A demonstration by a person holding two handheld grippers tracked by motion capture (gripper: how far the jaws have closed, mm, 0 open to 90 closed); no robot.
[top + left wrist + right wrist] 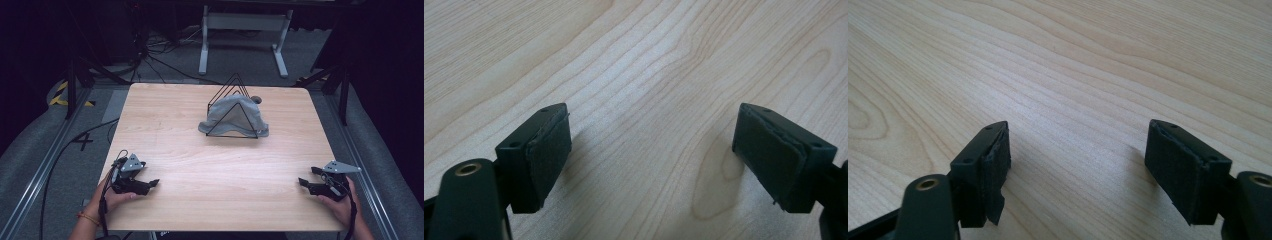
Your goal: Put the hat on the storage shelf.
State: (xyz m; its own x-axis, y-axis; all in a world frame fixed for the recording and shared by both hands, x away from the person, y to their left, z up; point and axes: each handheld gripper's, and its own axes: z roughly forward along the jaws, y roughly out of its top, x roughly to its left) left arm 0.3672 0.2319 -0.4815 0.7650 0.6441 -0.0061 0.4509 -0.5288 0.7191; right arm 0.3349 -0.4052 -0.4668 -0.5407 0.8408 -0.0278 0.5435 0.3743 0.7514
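Observation:
A grey bucket hat [231, 116] hangs draped over a black wire rack [235, 87] of triangular frames at the far middle of the wooden table [175, 130]. My left gripper [150, 183] rests near the front left edge, held in a hand, open, nothing between its pads [549, 150]. My right gripper [305, 183] rests near the front right edge, also open and empty, its pads [995, 162] wide apart over bare wood. Both grippers sit well short of the hat.
Behind the table stands a white frame [245, 30] on a grey floor with loose black cables [150, 55]. Metal rails [45, 165] run along both sides of the table. A dark tripod leg [345, 95] stands at the far right.

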